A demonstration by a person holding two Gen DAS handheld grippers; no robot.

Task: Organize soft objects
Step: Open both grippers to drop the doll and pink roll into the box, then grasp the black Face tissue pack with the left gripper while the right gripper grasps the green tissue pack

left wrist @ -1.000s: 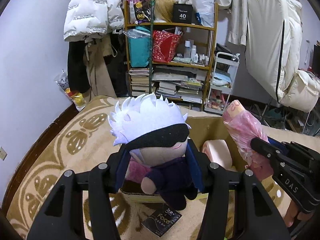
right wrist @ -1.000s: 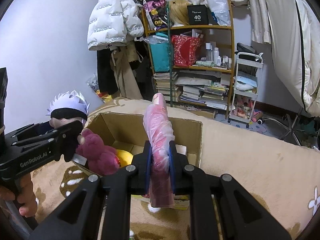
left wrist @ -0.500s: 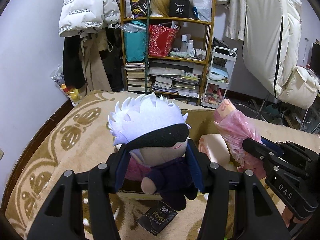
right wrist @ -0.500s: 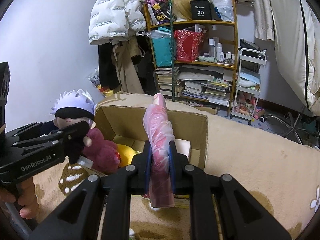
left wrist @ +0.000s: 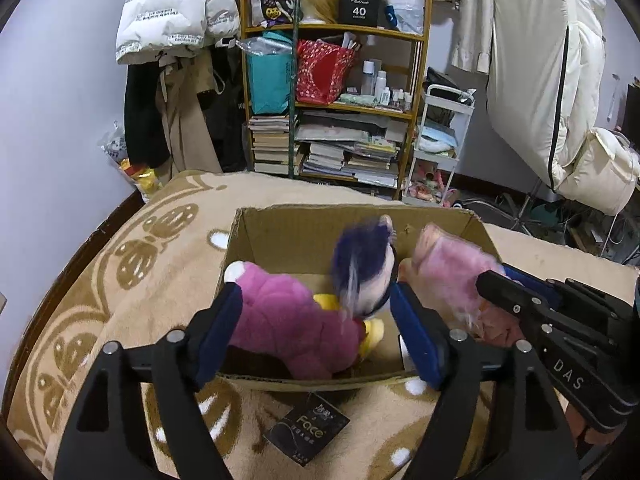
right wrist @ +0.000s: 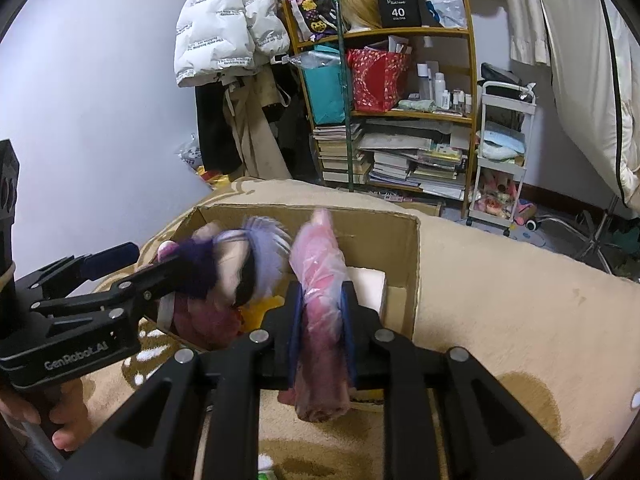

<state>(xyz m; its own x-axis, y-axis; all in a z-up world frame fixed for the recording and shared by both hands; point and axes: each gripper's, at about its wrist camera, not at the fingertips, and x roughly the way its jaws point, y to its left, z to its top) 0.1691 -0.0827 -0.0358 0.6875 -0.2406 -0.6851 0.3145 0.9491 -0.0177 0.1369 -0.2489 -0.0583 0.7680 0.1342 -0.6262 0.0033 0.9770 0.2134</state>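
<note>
1. Tumbling head-down in a blur, the doll (left wrist: 366, 276) with white felt hair and a dark cloth body is in the box (left wrist: 280, 216), just past the left gripper (left wrist: 316, 328).
2. Left gripper's jaws have just been opening; they stand about half apart with nothing pressed between the blue pads, the doll loose beyond them.
3. Right gripper (right wrist: 320, 320) has its jaws nearly together, pinching a pink roll (right wrist: 318, 280) wrapped in crinkly clear plastic; the roll stands upright over the box's near wall, its top above the rim.
4. Inside the corrugated cardboard box lie a fuzzy magenta plush (left wrist: 288, 320), something smooth and yellow (left wrist: 372, 332) under it, and a white foam block (right wrist: 370, 284) in the right corner.
5. Box walls are straight, the left corner edge a little ragged; the top is open, and most free room is at the far wall and right side.
6. Box sits on a thick beige blanket (left wrist: 120, 272) with brown looped patterns; a small black glossy packet (left wrist: 306, 432) lies just in front of the near wall.
7. Bare blanket spreads wide to the right of the box.
</note>
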